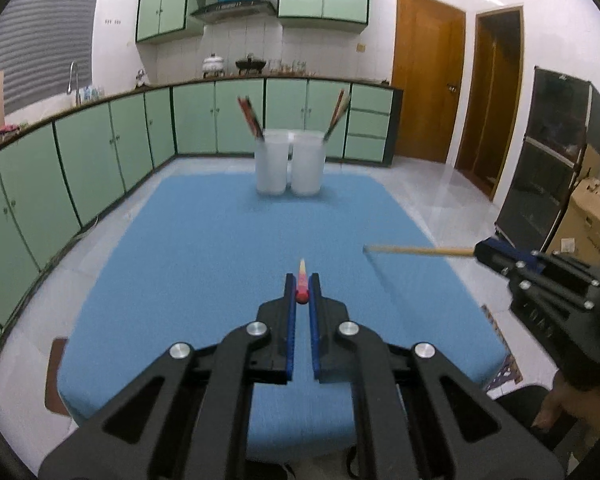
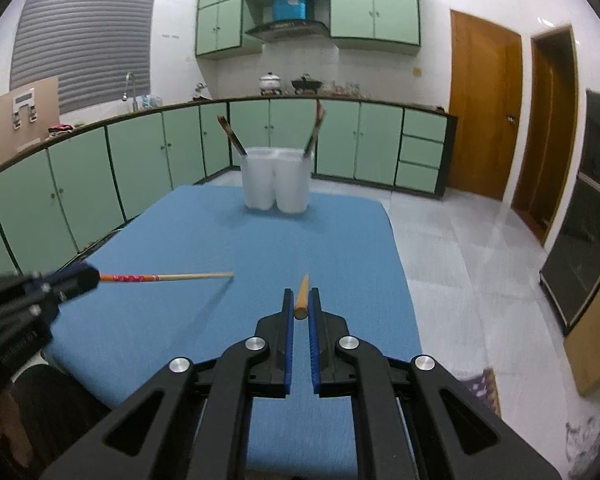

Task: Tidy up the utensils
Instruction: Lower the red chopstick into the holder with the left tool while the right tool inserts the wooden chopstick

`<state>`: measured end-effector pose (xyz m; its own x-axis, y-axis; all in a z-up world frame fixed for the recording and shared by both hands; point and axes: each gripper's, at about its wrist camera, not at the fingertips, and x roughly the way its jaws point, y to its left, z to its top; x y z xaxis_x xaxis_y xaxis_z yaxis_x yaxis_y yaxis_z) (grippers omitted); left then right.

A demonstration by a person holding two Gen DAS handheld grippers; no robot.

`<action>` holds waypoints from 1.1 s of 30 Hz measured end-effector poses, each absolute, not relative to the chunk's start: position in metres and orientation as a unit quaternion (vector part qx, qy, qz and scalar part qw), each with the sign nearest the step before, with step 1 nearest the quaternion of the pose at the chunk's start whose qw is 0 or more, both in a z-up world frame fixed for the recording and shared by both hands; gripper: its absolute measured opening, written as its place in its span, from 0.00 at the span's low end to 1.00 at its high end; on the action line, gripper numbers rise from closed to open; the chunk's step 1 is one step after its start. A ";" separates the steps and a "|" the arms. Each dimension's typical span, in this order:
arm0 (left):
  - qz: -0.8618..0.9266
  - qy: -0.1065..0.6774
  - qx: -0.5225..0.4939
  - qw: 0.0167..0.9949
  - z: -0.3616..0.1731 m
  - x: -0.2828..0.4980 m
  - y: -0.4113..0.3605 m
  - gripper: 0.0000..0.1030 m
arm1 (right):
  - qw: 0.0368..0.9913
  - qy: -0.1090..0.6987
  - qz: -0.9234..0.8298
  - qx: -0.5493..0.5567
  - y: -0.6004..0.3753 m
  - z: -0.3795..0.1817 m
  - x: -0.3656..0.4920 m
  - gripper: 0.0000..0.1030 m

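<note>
Chopsticks, two, one per gripper, both held clear above the blue table mat point(image 1: 204, 240). Nearest: my left gripper point(image 1: 302, 280), jaws pinched on the butt of the red-patterned chopstick point(image 1: 302, 280), tip pointing forward. My right gripper point(image 2: 301, 294), jaws likewise clamped on the thick end of the plain wooden chopstick point(image 2: 302, 294). Handling, as I judge it: light, stiff, smooth-sided, apt to pivot or slip when held so near the end; a grip further along the shaft would steady it. Farther: two frosted white cups point(image 1: 290, 162), touching side by side at the mat's far edge, each already holding leaning chopsticks. Beyond: green cabinets point(image 1: 100, 136).
</note>
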<state>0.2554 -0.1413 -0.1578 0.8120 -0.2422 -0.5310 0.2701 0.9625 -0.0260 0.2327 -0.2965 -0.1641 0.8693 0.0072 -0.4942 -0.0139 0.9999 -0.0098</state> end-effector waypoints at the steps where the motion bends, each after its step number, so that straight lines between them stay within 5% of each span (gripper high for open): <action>1: -0.136 0.271 0.027 0.953 -0.152 0.257 -0.143 0.05 | 0.967 0.254 0.010 -0.007 -0.297 -0.159 0.238 0.07; 33: -0.177 0.326 0.046 0.928 -0.072 0.415 -0.152 0.05 | 0.950 0.294 0.089 -0.050 -0.305 -0.059 0.395 0.07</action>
<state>0.4149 -0.1521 -0.0722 0.7251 -0.2986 -0.6205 0.3579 0.9332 -0.0308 0.3949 -0.3049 -0.0592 0.8116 0.1401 -0.5672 -0.1994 0.9790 -0.0434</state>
